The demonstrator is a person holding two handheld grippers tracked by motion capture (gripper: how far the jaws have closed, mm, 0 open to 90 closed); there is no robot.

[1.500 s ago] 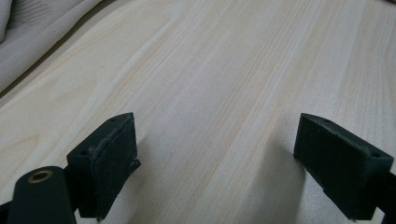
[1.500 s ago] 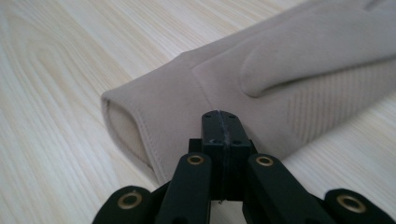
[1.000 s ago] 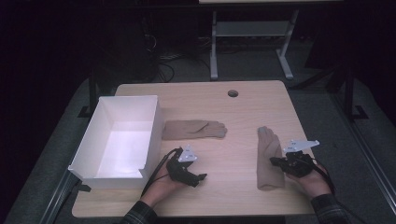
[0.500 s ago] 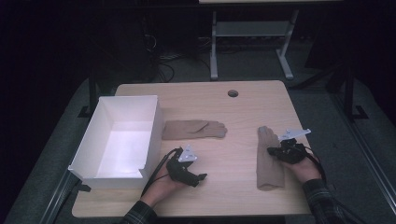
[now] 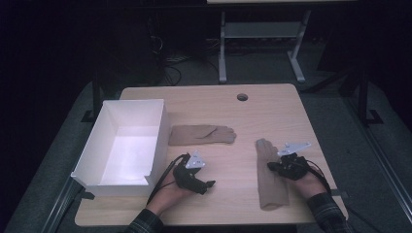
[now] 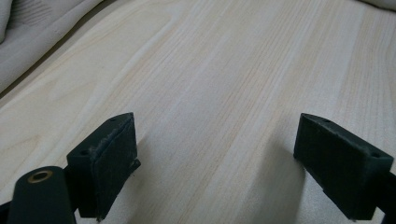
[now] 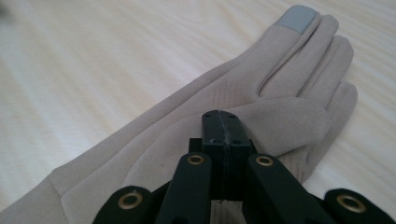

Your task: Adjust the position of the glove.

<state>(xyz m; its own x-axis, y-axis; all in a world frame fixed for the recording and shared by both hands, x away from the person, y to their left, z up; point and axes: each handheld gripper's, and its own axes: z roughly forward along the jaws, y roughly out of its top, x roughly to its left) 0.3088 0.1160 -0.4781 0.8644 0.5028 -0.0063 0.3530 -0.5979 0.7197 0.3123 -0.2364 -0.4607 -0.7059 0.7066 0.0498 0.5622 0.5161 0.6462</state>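
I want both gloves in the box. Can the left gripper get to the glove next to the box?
Probably yes. The left gripper has open jaws, and bare table lies between it and that glove.

In the right gripper view the closed jaws hide part of the beige glove point(image 7: 224, 88), and its cuff runs off the lower left edge. In the high view the person's forearms are cut off at the bottom, and the floor beyond the table point(image 5: 272, 111) is too dark to read.

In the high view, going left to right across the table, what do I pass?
White box → left gripper → right-hand glove → right gripper. The other glove overlaps the left gripper's span, so I skip it.
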